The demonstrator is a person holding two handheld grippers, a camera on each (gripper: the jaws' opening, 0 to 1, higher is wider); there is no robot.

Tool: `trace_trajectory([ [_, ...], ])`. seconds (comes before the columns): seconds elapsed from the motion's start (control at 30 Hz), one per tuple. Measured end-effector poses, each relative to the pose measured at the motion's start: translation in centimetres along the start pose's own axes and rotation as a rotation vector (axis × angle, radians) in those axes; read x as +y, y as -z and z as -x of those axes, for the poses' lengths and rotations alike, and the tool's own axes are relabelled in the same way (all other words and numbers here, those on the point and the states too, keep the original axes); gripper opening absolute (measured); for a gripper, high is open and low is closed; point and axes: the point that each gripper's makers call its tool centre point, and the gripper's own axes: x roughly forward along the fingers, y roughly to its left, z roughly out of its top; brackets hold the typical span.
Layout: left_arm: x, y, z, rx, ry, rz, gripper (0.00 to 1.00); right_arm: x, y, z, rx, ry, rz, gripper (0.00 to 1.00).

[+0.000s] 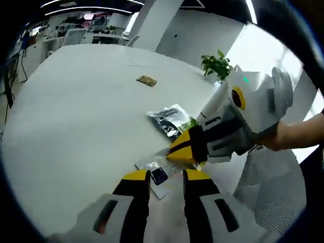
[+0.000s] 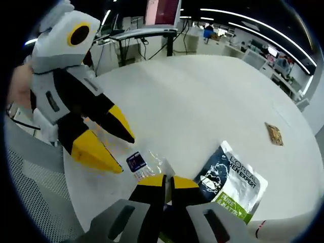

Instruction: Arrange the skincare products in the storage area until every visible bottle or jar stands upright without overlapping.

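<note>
A clear plastic sachet (image 1: 152,165) (image 2: 144,161) with a small blue label lies flat on the white table (image 1: 76,111) near its edge. My right gripper (image 2: 167,181) (image 1: 177,152) is shut on one end of it. My left gripper (image 1: 167,176) (image 2: 126,153) is open, its yellow-tipped jaws standing either side of the sachet's other end. Just beyond lies a dark and green L'Oreal Men Expert pouch (image 1: 169,119) (image 2: 230,182), flat on the table and touched by neither gripper.
A small brown packet (image 1: 146,80) (image 2: 274,133) lies farther out on the table. A potted plant (image 1: 216,65) stands at the far edge. A grey mesh chair (image 1: 268,202) (image 2: 30,177) sits beside the near edge. Desks and monitors fill the background.
</note>
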Motion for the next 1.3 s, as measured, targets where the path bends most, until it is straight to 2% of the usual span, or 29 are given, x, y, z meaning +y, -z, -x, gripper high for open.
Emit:
trace_trajectory([
  [0.07,-0.2,0.2,-0.3,0.022,-0.002,-0.049,0.23,0.0,0.0,0.0,0.000,0.000,0.000,0.00],
  [0.2,-0.1,0.7,-0.7,0.056,-0.014,-0.092,0.26,0.1,0.0,0.1,0.000,0.001,-0.002,0.00],
  [0.3,0.7,0.8,-0.9,0.075,-0.034,-0.107,0.25,0.1,0.1,0.2,-0.001,0.001,-0.002,0.00],
  [0.77,1.8,1.5,-0.9,0.137,-0.084,-0.176,0.20,0.4,0.0,0.2,-0.006,-0.025,-0.009,0.00],
  [0.87,1.8,1.5,-0.9,0.138,-0.086,-0.175,0.20,0.7,-0.4,0.3,-0.041,-0.039,0.013,0.13],
  [0.9,1.8,1.5,-0.9,0.137,-0.087,-0.175,0.20,0.8,-0.3,0.3,-0.040,-0.034,0.025,0.14],
  [0.97,1.6,1.6,-1.0,0.136,-0.089,-0.174,0.20,0.8,-0.2,0.7,-0.043,-0.019,0.048,0.12],
  [1.03,1.7,1.6,-1.0,0.135,-0.091,-0.174,0.20,1.0,-0.7,1.2,-0.085,-0.023,0.034,0.14],
  [1.17,1.6,1.6,-0.9,0.135,-0.093,-0.171,0.20,1.0,-0.5,2.8,-0.127,-0.023,0.032,0.13],
  [1.3,1.5,1.6,-0.9,0.136,-0.091,-0.176,0.20,0.3,0.7,4.5,-0.136,0.002,0.017,0.13],
])
